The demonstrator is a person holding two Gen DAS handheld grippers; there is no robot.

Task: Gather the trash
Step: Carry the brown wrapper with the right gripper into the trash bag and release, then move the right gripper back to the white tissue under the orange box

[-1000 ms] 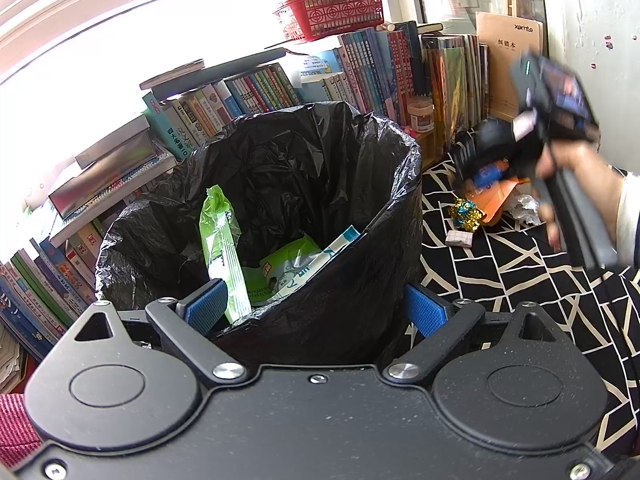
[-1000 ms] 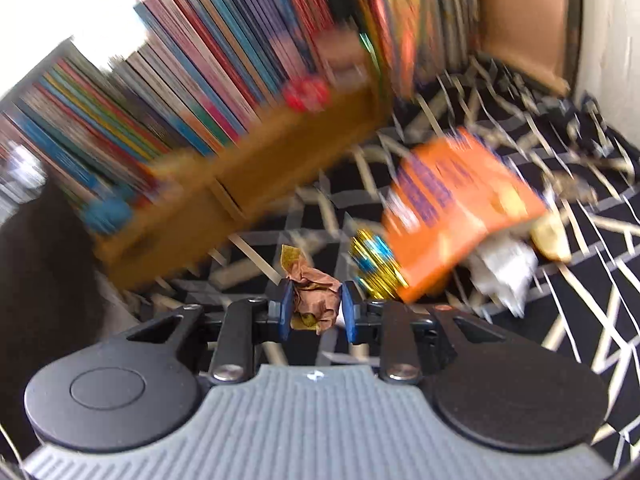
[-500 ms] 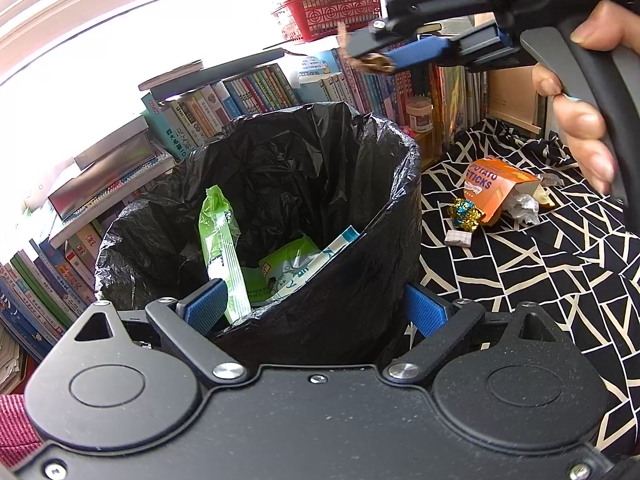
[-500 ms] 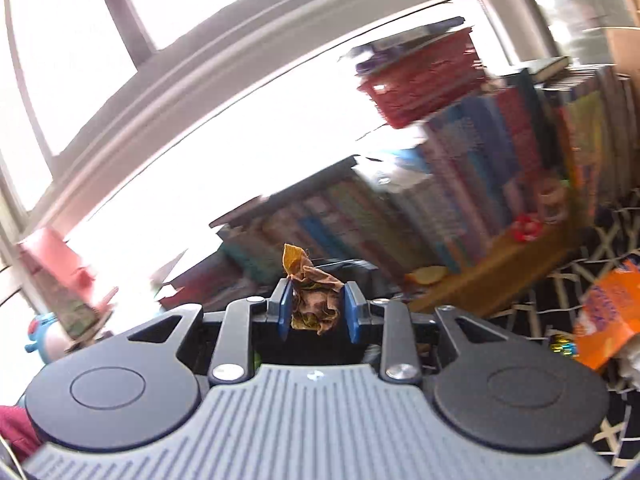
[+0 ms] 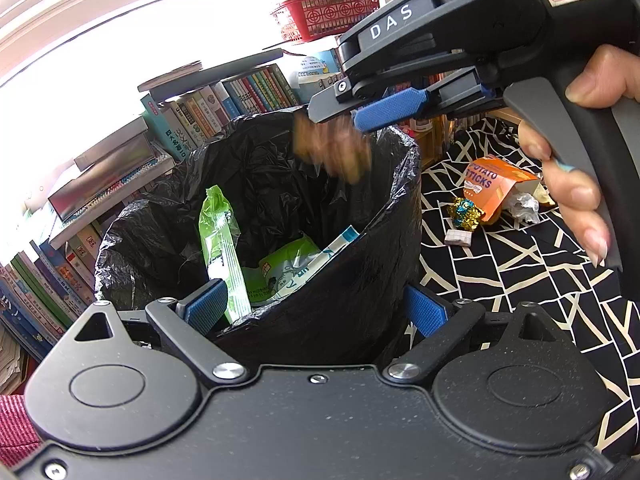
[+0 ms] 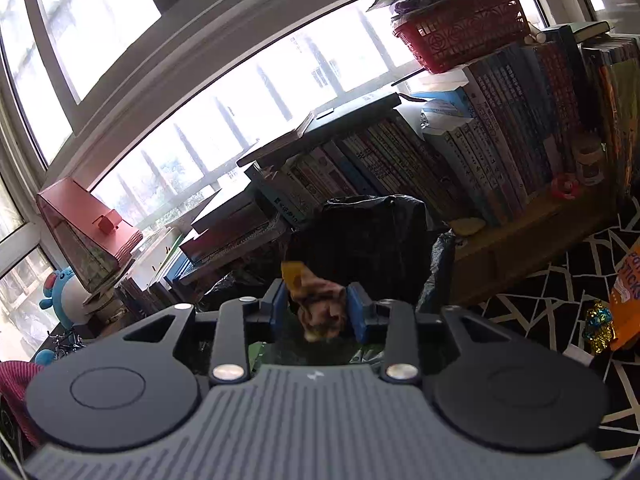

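We see the crumpled brown-and-yellow paper wrapper (image 5: 328, 148) blurred just under the right gripper (image 5: 340, 114), right over the mouth of the round bin lined with a black plastic bag (image 5: 360, 280). In the right wrist view the wrapper (image 6: 318, 306) sits between the blue pads (image 6: 356, 312) with gaps on both sides; the jaws are opening and the pads do not press it. A person's hand (image 5: 576, 152) wraps the right gripper's handle.

The left gripper (image 5: 316, 304) is spread wide around the bin's near side, one blue pad (image 5: 206, 306) at the rim on the left, the other outside the wall on the right; we cannot tell whether the pads touch the bag.

Inside the bin: an upright green plastic packet (image 5: 222, 248) and a green-and-white flat pouch (image 5: 296, 268).

On the black cloth with white line pattern (image 5: 520, 280), well right of the bin, lie an orange potato-sticks box (image 5: 494, 180), a gold-and-blue foil ball (image 5: 464, 212), a crumpled white tissue (image 5: 524, 206) and a small white folded paper (image 5: 458, 237).

Behind the bin stands a row of books (image 5: 248, 92), with a red plastic basket (image 5: 328, 10) on top. Nothing blocks the bin's mouth.
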